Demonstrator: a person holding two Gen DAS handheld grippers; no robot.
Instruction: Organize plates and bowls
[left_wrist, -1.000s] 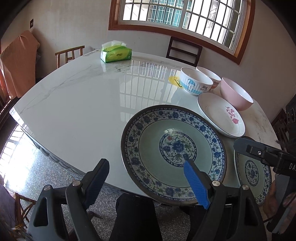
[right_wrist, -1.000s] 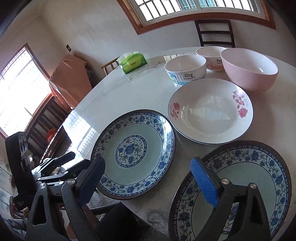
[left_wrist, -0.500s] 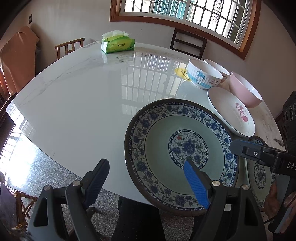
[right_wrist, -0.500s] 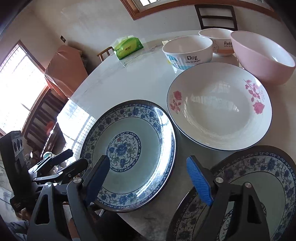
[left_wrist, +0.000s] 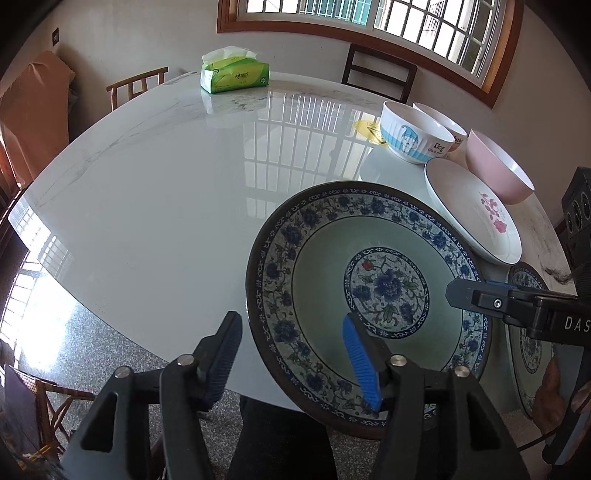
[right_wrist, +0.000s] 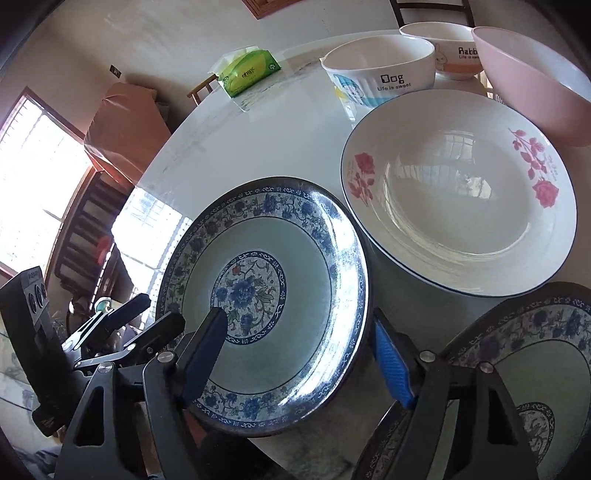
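Both tongs (left_wrist: 291, 354) (right_wrist: 295, 354) are closing, now straddling the blue plate's (left_wrist: 325, 266) rim.

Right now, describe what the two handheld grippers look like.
Both the left gripper and the right gripper share one build: black angular frames with triangular cut-outs and silver pivot bolts. Each has one bright blue ribbed pad and one dark pad. White letters "DAS" mark the right gripper's side.

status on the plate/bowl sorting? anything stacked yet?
Done: nothing stacked; all dishes sit separately on the table.
In hand: both grippers are closing around the rim of the nearer blue-patterned plate, left gripper at its near edge, right gripper at its right edge; pads not clearly pressing.
Left: second blue-patterned plate, rose plate, Dog bowl, Rabbit bowl, pink bowl.
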